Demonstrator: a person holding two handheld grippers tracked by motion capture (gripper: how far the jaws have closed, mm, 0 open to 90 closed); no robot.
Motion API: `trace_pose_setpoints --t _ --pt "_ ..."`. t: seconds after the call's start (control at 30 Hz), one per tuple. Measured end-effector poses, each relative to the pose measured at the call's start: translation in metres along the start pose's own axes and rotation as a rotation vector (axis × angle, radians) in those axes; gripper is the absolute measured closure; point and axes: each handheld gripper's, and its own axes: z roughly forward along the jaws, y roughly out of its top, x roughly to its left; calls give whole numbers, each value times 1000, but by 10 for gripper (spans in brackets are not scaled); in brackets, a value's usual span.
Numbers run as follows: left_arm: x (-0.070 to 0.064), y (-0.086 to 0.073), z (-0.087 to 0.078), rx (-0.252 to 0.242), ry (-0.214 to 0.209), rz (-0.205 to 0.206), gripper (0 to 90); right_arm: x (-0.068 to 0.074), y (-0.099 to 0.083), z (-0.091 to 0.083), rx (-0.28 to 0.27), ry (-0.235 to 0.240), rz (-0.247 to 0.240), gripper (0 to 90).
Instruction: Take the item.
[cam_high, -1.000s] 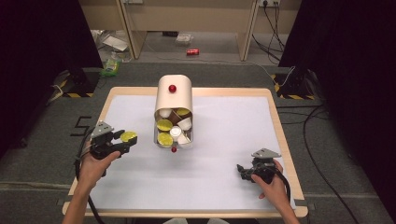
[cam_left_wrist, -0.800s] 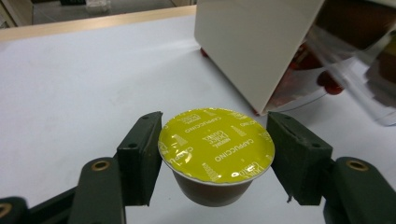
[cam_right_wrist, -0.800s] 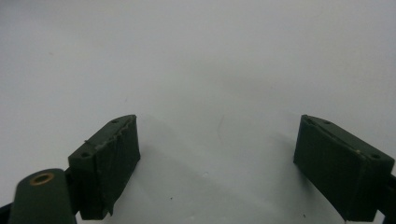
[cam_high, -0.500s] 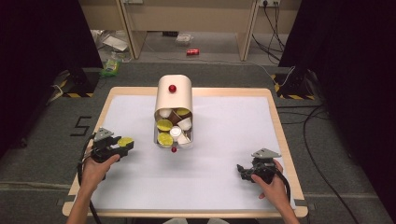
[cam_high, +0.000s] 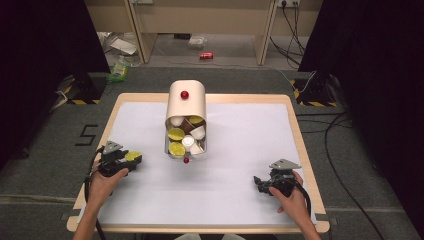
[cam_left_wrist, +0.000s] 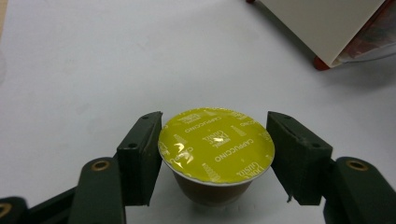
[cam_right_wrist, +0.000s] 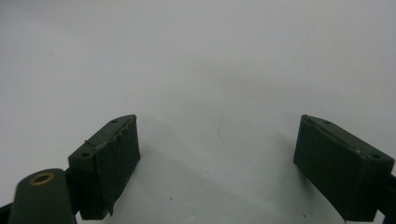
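My left gripper (cam_high: 133, 159) is near the table's left edge, shut on a coffee capsule (cam_high: 132, 155) with a yellow foil lid. In the left gripper view both jaws press the rim of the capsule (cam_left_wrist: 216, 143), whose brown cup sits just above the white sheet. A cream, round-topped container (cam_high: 186, 105) with a red knob lies in the middle of the table. Its open end faces me, packed with several yellow, white and brown capsules (cam_high: 185, 138). My right gripper (cam_high: 259, 182) rests at the front right, open with nothing between its fingers (cam_right_wrist: 109, 163).
A white sheet (cam_high: 240, 150) covers the wooden-edged table. A corner of the container (cam_left_wrist: 322, 23) shows at the top right of the left gripper view. Cables, a red can and litter lie on the floor beyond the table.
My left gripper has drawn back toward the person's side of the table, carrying the yellow-lidded capsule with it. The right gripper has stayed put.
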Motion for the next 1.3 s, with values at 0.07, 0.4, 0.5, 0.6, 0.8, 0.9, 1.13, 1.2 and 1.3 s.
trace_pose_setpoints --t 0.07,0.4,0.5,0.6,0.8,0.9,1.13,1.2,1.3 --pt "0 -1 1 7 0 2 380 0 0 0 0 0 0 147" --pt "2 -5 4 10 11 2 379 0 0 0 0 0 0 147" --pt "2 -5 5 9 12 4 380 0 0 0 0 -1 1 147" --pt "2 -4 5 9 12 5 379 0 0 0 1 -1 1 147" --pt "3 -5 4 11 7 -2 373 0 0 0 0 -1 1 147" --pt "2 -5 4 13 4 -4 339 0 0 0 0 -1 1 147" --pt "-2 -3 0 20 1 -20 234 0 0 0 0 0 1 147" --pt "-3 -2 -2 21 5 -23 205 0 0 0 0 -1 1 147" --pt "-5 -2 -5 20 19 -28 173 0 0 0 0 -1 1 147"
